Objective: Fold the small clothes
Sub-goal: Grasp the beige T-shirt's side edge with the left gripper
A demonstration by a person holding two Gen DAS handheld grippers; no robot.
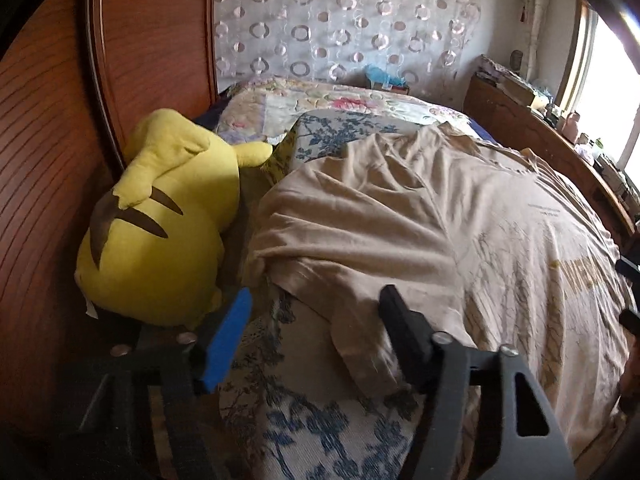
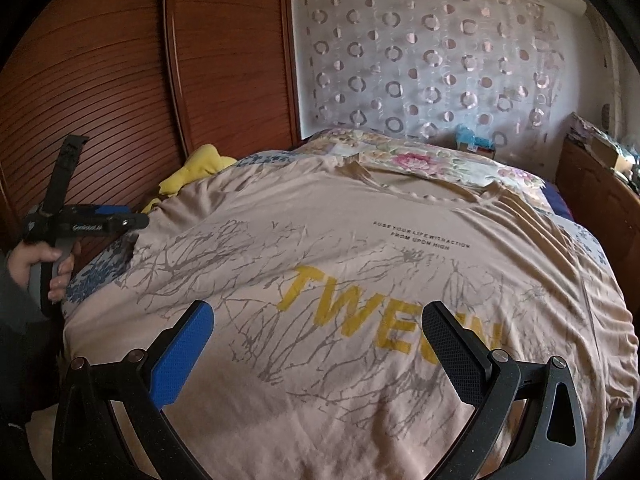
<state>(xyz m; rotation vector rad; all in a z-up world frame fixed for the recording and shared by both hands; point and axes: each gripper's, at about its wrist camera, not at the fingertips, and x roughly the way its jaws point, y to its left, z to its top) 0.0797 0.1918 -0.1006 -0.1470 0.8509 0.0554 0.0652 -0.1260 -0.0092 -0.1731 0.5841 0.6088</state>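
Beige T-shirt [image 2: 360, 264] lies spread flat, front up, on the bed w/ blue floral cover [image 1: 320, 432]; yellow "TWE.." lettering and grey branch print face up, collar toward the far wall. Left sleeve [image 1: 352, 248] is rumpled at the shirt's edge, near a yellow plush toy [image 1: 160, 232] that leans vs. the wooden wardrobe [image 1: 48, 140]. Left gripper [image 1: 316, 308] sits over that sleeve's hem, jaws apart, blue pad left, black finger right; cloth edge lies btwn them but pads aren't pressing it. A hand [image 2: 44, 268] holds this gripper's handle in the right wrist view. Right gripper [image 2: 318, 322] hovers over the shirt's lower front, jaws spread wide, nothing gripped. A floral quilt [image 2: 420, 160] sits beyond the collar.
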